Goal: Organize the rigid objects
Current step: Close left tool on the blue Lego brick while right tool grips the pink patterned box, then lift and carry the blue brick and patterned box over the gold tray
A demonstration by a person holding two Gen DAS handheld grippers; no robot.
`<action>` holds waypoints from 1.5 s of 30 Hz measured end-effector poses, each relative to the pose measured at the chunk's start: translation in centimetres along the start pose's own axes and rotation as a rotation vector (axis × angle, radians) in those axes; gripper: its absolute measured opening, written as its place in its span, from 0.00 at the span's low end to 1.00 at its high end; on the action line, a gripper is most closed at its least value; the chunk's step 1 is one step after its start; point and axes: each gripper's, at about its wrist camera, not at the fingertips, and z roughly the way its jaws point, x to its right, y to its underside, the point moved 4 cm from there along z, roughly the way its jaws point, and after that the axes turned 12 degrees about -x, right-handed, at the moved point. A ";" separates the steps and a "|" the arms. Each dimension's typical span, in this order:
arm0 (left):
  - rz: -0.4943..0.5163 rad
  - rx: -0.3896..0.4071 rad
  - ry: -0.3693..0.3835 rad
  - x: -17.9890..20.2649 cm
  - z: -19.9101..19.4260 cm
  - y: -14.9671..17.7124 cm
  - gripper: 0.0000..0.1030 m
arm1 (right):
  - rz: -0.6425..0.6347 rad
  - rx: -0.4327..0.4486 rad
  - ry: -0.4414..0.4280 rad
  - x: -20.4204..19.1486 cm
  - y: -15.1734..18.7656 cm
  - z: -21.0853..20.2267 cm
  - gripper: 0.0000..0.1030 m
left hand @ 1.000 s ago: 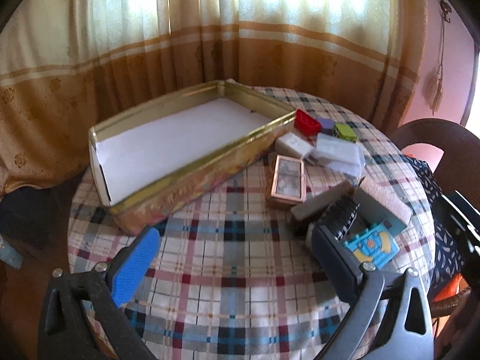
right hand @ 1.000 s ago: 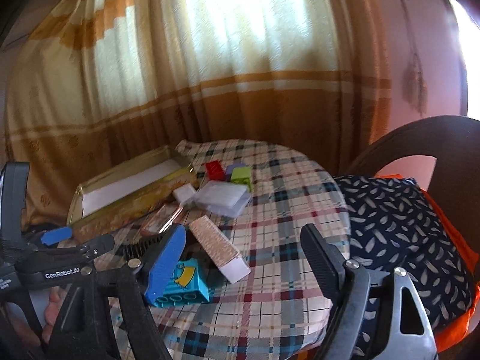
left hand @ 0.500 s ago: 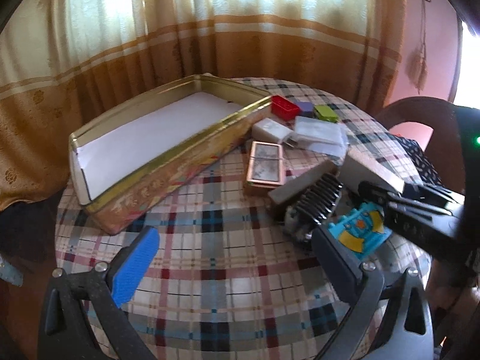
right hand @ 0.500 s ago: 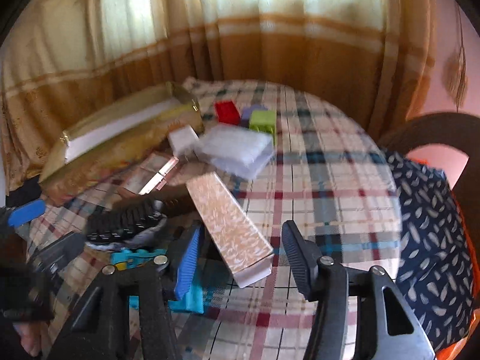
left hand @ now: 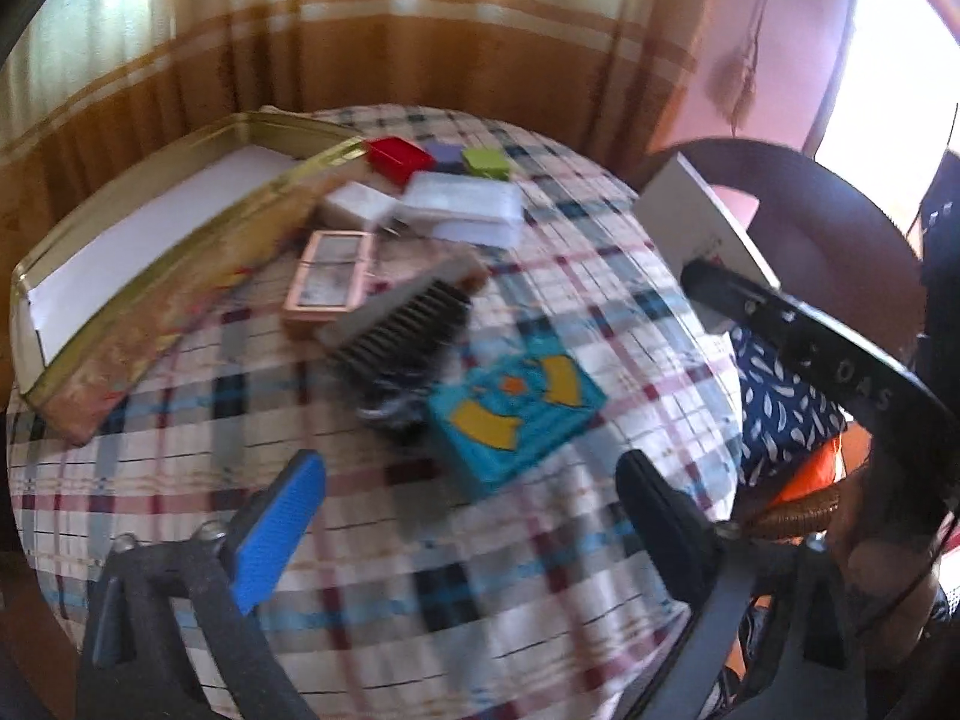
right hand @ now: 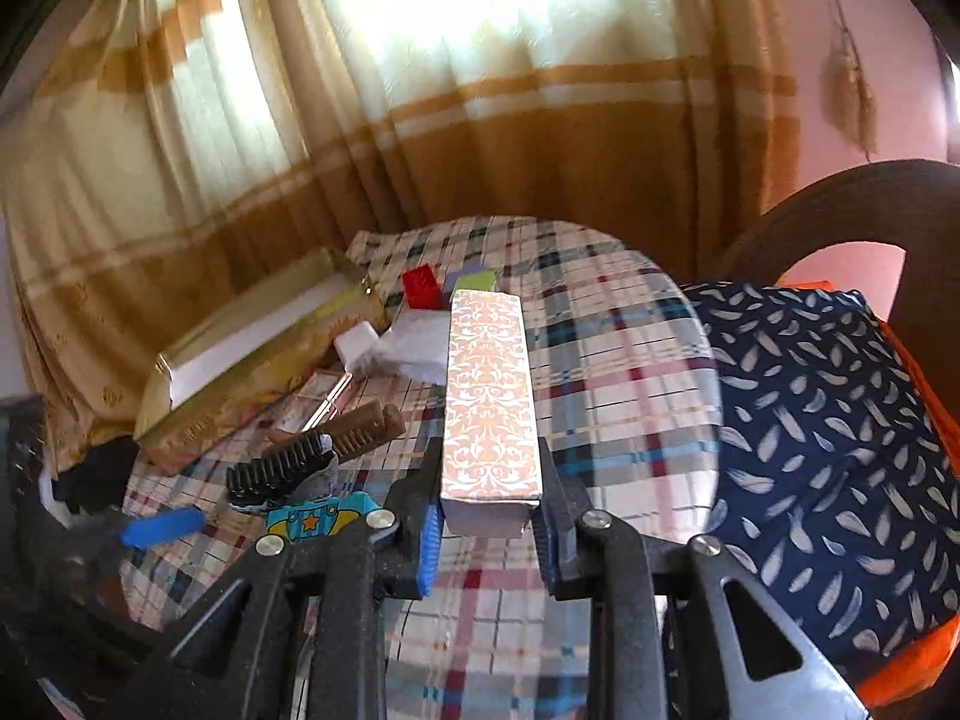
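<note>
Patterned box [right hand: 491, 396] clamped between closing right tongs [right hand: 487, 525]; left tongs [left hand: 474, 516] wide, empty.

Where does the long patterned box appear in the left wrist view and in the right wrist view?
Left wrist view: the long patterned box is at the right, lifted above the table edge, its white side showing, held by the right claw.
Right wrist view: the box is in the centre, pinched at its near end by the right claw, whose jaws are closing.
Shared landmark: the gold tin, to the left of the box in both.
</note>
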 end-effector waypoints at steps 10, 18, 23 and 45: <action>-0.143 -0.061 -0.049 1.3 2.9 -2.3 0.88 | 0.019 0.070 0.022 1.2 -0.1 -2.2 0.27; -0.140 -0.051 -0.155 0.9 4.1 -2.2 0.83 | 0.045 0.057 0.020 1.9 0.0 -1.9 0.27; -0.121 -0.025 -0.063 -0.5 2.9 -1.7 0.71 | 0.037 0.066 0.025 1.7 0.0 -1.9 0.27; -0.179 0.208 -0.165 -10.8 -4.7 1.7 0.71 | -0.066 0.065 0.002 -3.7 0.9 -2.1 0.27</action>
